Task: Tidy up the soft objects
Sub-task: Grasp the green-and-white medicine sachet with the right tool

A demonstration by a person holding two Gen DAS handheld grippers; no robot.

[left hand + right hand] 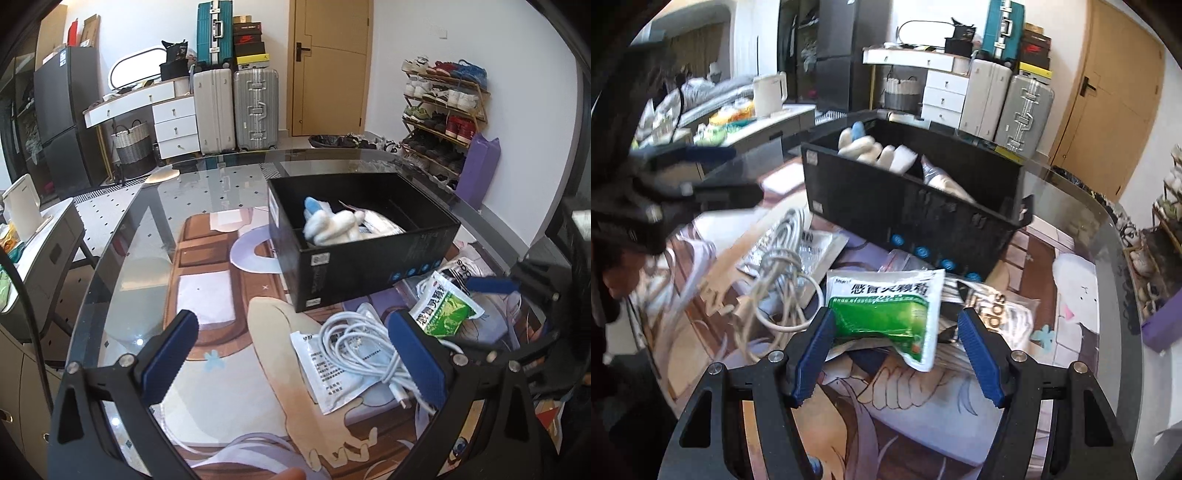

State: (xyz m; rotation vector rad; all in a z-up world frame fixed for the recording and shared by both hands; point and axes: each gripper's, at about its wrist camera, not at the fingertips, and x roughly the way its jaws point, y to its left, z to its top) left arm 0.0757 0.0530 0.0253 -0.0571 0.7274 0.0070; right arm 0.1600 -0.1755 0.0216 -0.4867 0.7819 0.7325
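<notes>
A black box (369, 266) stands on the glass table and holds a white and blue plush toy (332, 223) and white packets; the box also shows in the right wrist view (905, 214). In front of it lie a coiled white cable (364, 345) on a white packet (325, 373), and a green and white sachet (447, 308). My left gripper (291, 356) is open above the table, near the cable. My right gripper (897, 356) is open with the green sachet (886, 314) between its fingers, not pinched. The cable (783, 266) lies to its left.
A black and white printed bag (993, 306) lies under the sachet. The table's glass edge (110, 236) curves at left. Suitcases (236, 110), a shoe rack (443, 110) and a low cabinet (40, 236) stand beyond the table.
</notes>
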